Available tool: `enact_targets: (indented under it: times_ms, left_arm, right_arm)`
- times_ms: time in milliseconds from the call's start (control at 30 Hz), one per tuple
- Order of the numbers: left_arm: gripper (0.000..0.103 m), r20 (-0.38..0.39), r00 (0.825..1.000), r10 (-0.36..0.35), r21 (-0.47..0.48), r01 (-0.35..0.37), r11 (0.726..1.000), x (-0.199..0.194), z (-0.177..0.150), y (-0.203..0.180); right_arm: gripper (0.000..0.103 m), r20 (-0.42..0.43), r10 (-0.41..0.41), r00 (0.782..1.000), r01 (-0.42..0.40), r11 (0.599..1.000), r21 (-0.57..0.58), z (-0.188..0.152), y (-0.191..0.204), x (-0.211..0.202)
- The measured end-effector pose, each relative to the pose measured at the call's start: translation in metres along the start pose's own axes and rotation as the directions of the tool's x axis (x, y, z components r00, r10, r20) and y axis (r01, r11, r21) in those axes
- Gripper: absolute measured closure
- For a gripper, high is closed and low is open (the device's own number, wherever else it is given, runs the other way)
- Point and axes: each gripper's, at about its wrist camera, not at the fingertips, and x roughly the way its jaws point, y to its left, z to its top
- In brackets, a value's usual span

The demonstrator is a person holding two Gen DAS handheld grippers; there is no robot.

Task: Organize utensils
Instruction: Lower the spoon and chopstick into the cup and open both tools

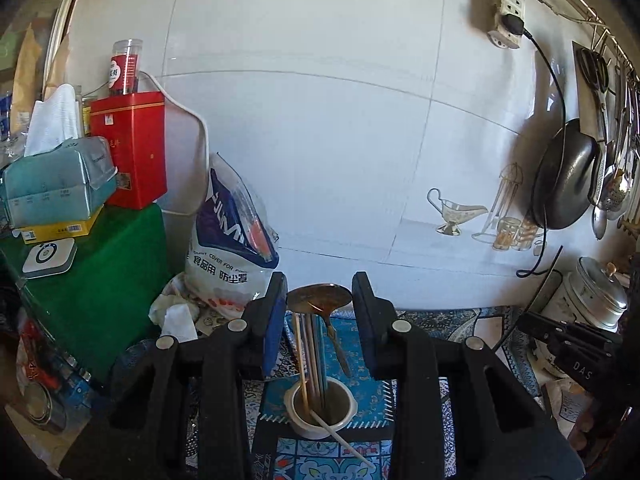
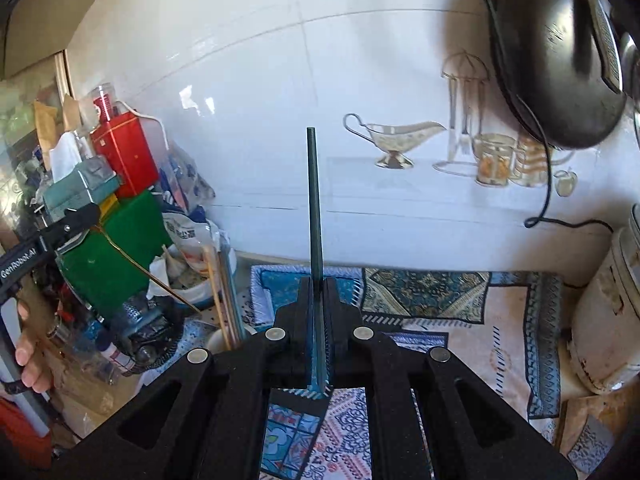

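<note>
My left gripper (image 1: 320, 304) is shut on the bowl of a golden spoon (image 1: 320, 298), whose handle hangs down and to the right. Seen from the right wrist, the left gripper (image 2: 82, 216) is at the left edge, with the spoon's thin handle (image 2: 152, 276) slanting down from it. Below the left gripper, a white cup (image 1: 320, 410) holds chopsticks (image 1: 310, 356) and a white stick leaning out. My right gripper (image 2: 318, 286) is shut on a dark green chopstick (image 2: 314, 200) that stands upright. The cup (image 2: 218, 340) is low on its left.
A patterned blue mat (image 1: 360, 364) covers the counter. A green box (image 1: 100, 280), red tin (image 1: 132, 148), tissue box (image 1: 56, 180) and printed bag (image 1: 232, 236) crowd the left. A black pan (image 1: 564, 176) and utensils hang at right, above a metal pot (image 1: 596, 296). A white cooker (image 2: 604, 312) stands right.
</note>
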Motion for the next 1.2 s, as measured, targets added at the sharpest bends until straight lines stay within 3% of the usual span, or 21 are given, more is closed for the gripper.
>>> enact_targets:
  times_ms: [267,533,800,1033,1100,1200]
  left_arm:
    - [0.071,-0.071,0.997,0.016,0.0,-0.016,1.0,0.028,-0.011,0.022]
    - [0.071,-0.173,0.985,0.006,0.024,-0.002,1.0,0.067,-0.036,0.036]
    - [0.071,-0.321,0.947,-0.014,0.055,0.033,0.998,0.116,-0.074,0.039]
    - [0.071,-0.409,0.912,-0.029,0.084,0.069,0.994,0.141,-0.086,0.034]
    - [0.071,-0.423,0.906,-0.034,0.083,0.076,0.994,0.144,-0.085,0.033]
    - [0.071,-0.41,0.911,-0.033,0.084,0.074,0.994,0.14,-0.081,0.029]
  right_arm:
    - [0.099,-0.01,0.08,0.997,-0.08,0.996,-0.04,0.012,0.046,0.03]
    - [0.099,-0.089,0.104,0.991,-0.107,0.994,-0.031,-0.001,0.066,0.079]
    - [0.1,-0.227,0.075,0.971,-0.079,0.997,-0.007,-0.031,0.064,0.127]
    - [0.1,-0.299,0.051,0.953,-0.056,0.998,-0.008,-0.044,0.062,0.144]
    - [0.1,-0.301,0.052,0.952,-0.055,0.998,-0.003,-0.045,0.06,0.142]
    - [0.099,-0.304,0.051,0.951,-0.052,0.999,0.004,-0.044,0.056,0.135]
